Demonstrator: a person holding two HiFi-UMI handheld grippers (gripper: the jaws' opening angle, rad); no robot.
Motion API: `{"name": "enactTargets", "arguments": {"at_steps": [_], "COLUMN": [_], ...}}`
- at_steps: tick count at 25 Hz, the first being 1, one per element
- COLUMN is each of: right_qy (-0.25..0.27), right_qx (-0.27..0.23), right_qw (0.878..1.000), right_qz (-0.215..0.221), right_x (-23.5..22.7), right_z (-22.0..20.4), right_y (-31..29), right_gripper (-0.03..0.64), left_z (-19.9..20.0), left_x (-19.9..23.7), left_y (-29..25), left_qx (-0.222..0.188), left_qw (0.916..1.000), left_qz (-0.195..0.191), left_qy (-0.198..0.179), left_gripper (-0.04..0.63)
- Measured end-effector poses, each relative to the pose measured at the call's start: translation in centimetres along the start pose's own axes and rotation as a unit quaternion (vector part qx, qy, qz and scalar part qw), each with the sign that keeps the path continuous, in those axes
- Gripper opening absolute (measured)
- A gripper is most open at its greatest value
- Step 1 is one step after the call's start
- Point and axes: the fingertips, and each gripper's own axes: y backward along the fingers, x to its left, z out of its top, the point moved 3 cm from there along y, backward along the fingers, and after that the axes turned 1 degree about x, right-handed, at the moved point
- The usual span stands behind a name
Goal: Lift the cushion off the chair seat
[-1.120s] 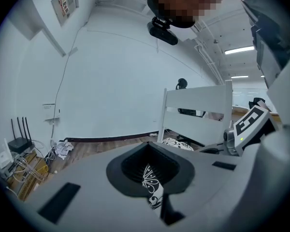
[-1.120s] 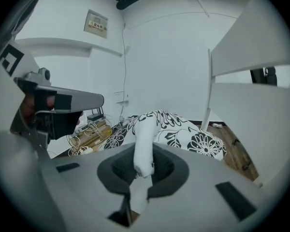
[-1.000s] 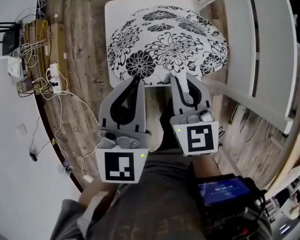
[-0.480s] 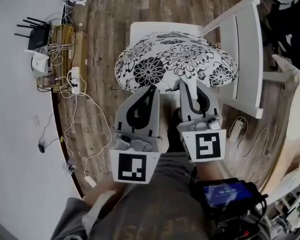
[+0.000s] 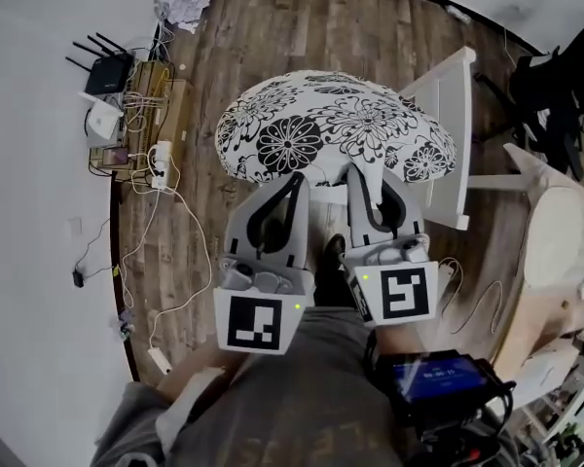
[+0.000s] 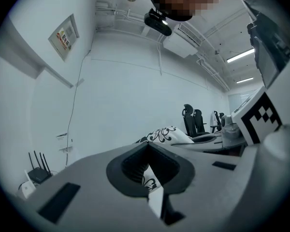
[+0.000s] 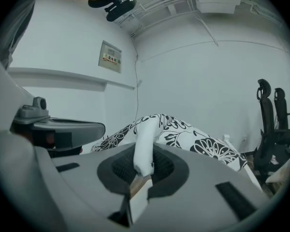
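From the head view, the flower-patterned cushion (image 5: 336, 125) is seen out in front of the person, held at its near edge by both claws. The left claw (image 5: 294, 178) is clamped on the near-left part of that edge and the right claw (image 5: 362, 171) on the near-right part, with a narrow gap left between the two. The white chair (image 5: 446, 115) is caught at the cushion's right, its back partly covered by the cushion's right rim; the seat cannot be made out under the fabric. Wooden floor (image 5: 273, 27) is spread beneath it all, and a router (image 5: 105, 74) with a tangle of cables (image 5: 156, 163) is found by the wall at the left. Over to the left gripper view: the jaws are drawn almost together, and a strip of black-and-white fabric is pinched between them. The rest of the cushion (image 6: 166, 134) is seen bulging beyond the tips against a pale wall (image 6: 125, 81). Two dark office chairs (image 6: 195, 120) are picked out far off to the right. Now the right gripper view: the jaws here are all but closed too, and a white fold of the cushion's edge (image 7: 144, 149) is gripped between them, with the patterned top spread out beyond and to the right. The left claw (image 7: 58, 128) is glimpsed alongside at the left.
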Motion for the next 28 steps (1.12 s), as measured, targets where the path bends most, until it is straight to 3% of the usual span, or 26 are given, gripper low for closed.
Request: {"name": "enactTargets", "arguments": {"at_steps": [4, 13, 21, 28], "right_qy": [0.008, 0.023, 0.046, 0.060], "right_qx": [-0.026, -0.083, -0.142, -0.176], "right_qw": [1.000, 0.996, 0.989, 0.982], "right_qz": [0.007, 0.010, -0.007, -0.005], "right_x": [0.1, 2.1, 2.9, 0.6], "right_z": [2.9, 8.9, 13.0, 16.7], "right_y": [1.6, 4.2, 6.4, 7.8], "right_gripper": [0.029, 0.031, 0.031, 0.032], "left_z": [2.9, 8.3, 12.6, 16.5], "left_x": [-0.4, -0.3, -1.0, -2.9], "left_y": [1.1, 3.6, 5.6, 4.6], "left_qx": [-0.031, -0.085, -0.149, -0.174], "left_qw": [0.9993, 0.9961, 0.9884, 0.9836], "left_qz": [0.020, 0.027, 0.017, 0.021], "left_qy": [0.003, -0.005, -0.027, -0.044], "left_gripper": [0.006, 0.006, 0.006, 0.006]}}
